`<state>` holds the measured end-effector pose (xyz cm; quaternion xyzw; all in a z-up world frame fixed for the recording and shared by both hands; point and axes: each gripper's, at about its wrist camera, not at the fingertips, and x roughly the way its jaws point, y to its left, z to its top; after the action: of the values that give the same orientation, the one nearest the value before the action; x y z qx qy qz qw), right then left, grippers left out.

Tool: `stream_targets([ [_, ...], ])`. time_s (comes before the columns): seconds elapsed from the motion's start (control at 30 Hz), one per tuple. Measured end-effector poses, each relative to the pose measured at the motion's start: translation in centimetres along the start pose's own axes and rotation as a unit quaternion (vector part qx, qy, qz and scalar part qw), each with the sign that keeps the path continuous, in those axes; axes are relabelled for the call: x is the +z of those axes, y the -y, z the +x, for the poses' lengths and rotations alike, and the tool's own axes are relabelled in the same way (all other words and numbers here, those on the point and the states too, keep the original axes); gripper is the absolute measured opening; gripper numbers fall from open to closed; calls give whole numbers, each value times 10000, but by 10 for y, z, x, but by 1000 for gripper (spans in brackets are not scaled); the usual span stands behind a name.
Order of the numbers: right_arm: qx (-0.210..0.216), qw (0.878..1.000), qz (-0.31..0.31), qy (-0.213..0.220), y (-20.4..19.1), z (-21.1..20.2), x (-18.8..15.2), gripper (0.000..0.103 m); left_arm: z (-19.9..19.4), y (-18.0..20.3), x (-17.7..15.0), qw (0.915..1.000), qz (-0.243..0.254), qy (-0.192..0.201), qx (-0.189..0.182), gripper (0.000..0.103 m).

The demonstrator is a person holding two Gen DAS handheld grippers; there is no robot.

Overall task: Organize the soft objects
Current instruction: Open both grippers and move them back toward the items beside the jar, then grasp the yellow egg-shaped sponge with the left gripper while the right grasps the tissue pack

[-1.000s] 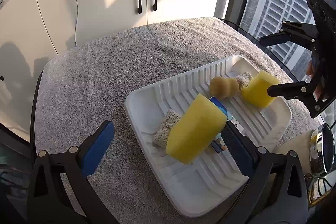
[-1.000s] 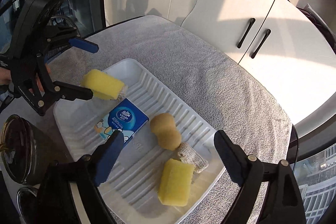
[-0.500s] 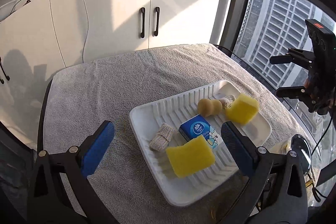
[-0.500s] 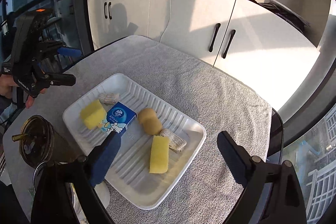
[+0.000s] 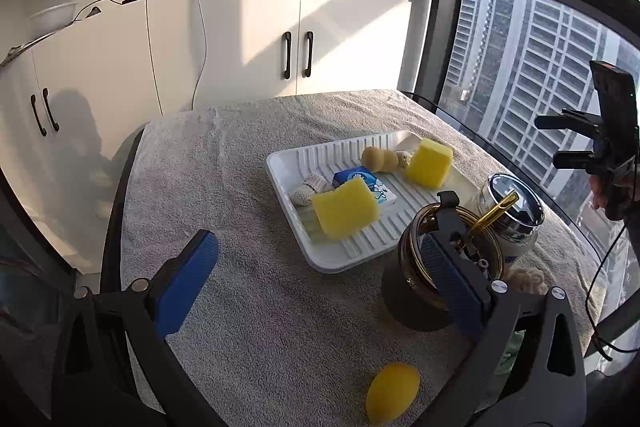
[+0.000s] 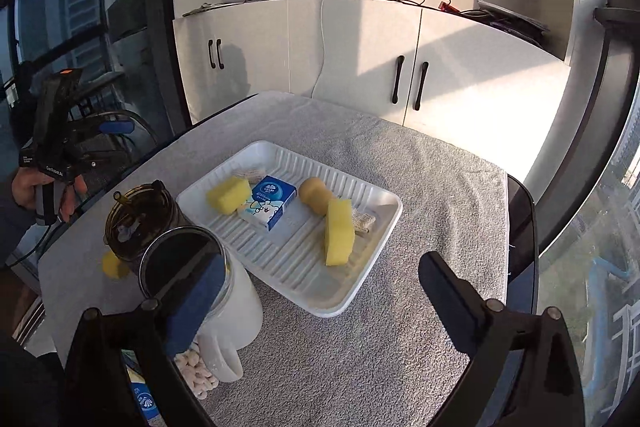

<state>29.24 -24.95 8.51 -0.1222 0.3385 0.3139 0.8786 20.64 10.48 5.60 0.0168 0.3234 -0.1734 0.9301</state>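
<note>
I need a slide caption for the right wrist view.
White ribbed tray holding two yellow sponges, blue tissue pack, on grey towel.

On the white ribbed tray (image 6: 362, 293), clock directions taken from the right wrist view, a blue-and-white tissue pack (image 6: 270, 207) lies flat near the centre. At its 9 o'clock a yellow sponge (image 6: 228, 195) rests touching it, with a beige knitted pad (image 6: 248, 174) just behind at 11 o'clock. At the pack's 3 o'clock sits a tan gourd-shaped sponge (image 6: 315, 195). A second yellow sponge block (image 6: 339, 231) stands on edge at 4 o'clock, leaning against another knitted pad (image 6: 365, 221). Off the tray, at 8 o'clock, a small yellow ball (image 6: 113, 265) lies on the grey towel.
</note>
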Motion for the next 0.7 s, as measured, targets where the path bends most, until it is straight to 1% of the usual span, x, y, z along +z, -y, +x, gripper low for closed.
stream_targets([
  [0.13,265,9994,74,188,-39,-28,-41,100,-22,29,-37,9999,54,9,-157,103],
  [0.23,484,9984,-54,302,-76,-43,-71,101,-34,56,-67,9992,70,-61,-396,103],
  [0.3,646,9974,-150,295,-99,-47,-89,101,-36,72,-84,9983,45,-169,-559,103],
  [0.37,734,9965,-263,298,-120,-49,-105,101,-38,87,-99,9976,24,-194,-657,103],
  [0.43,764,9958,-398,316,-139,-48,-119,101,-37,101,-113,9962,-68,-304,-814,103],
  [0.47,726,9958,-450,335,-148,-46,-125,101,-36,107,-119,9960,-81,-355,-820,103],
  [0.57,724,9957,-412,401,-163,-39,-135,100,-35,117,-131,9978,-100,-329,-576,103],
  [0.63,661,9966,-302,386,-167,-33,-140,99,-35,112,-135,9987,-295,-254,-334,103],
  [0.7,482,9979,-248,359,-172,-27,-144,97,-33,103,-133,9990,-381,-234,-64,103],
])
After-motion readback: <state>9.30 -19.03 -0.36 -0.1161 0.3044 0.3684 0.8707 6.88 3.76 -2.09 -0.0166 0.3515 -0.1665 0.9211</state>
